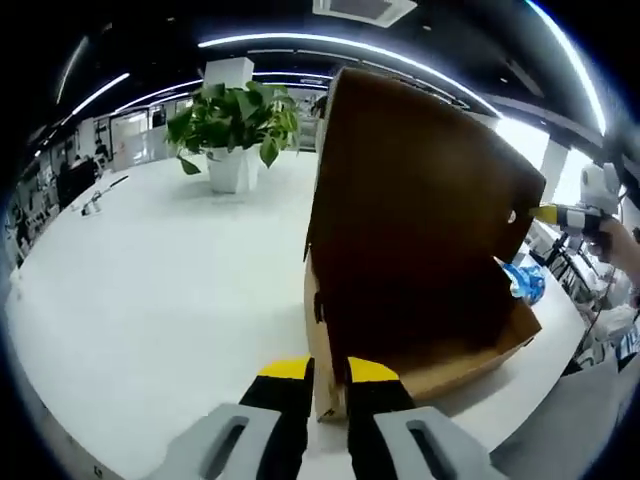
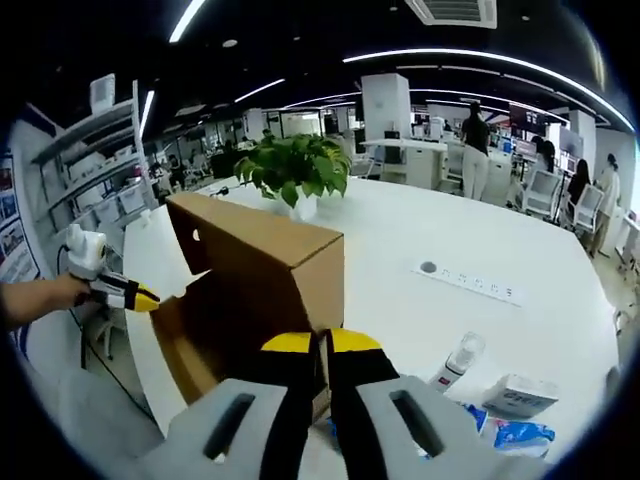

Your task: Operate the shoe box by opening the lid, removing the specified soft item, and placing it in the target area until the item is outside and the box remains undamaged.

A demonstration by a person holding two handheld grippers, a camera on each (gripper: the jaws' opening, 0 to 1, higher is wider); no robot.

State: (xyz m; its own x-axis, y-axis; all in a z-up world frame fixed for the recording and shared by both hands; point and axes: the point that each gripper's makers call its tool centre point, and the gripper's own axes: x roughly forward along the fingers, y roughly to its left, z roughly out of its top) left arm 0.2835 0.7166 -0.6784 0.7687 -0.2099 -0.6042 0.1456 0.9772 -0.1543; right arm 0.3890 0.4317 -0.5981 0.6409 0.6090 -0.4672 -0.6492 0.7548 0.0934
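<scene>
A brown cardboard shoe box (image 1: 420,250) stands on the white table (image 1: 170,290) with its lid (image 1: 400,170) swung up. In the left gripper view my left gripper (image 1: 330,378) sits at the near corner of the base, its yellow-tipped jaws closed on the cardboard wall. The right gripper (image 1: 560,213), held by a hand, meets the lid's far edge. In the right gripper view the box (image 2: 255,290) is straight ahead, and my right gripper (image 2: 323,345) is shut against the lid's near corner. The left gripper (image 2: 130,293) touches the box's left side. The box's inside is dark, so its contents are hidden.
A potted plant (image 1: 235,130) (image 2: 295,170) stands further back on the table. A spray bottle (image 2: 455,362), a white pack (image 2: 520,395) and a blue-and-white packet (image 2: 520,437) (image 1: 525,282) lie beside the box. A socket strip (image 2: 468,282) is set in the tabletop. People stand at desks behind.
</scene>
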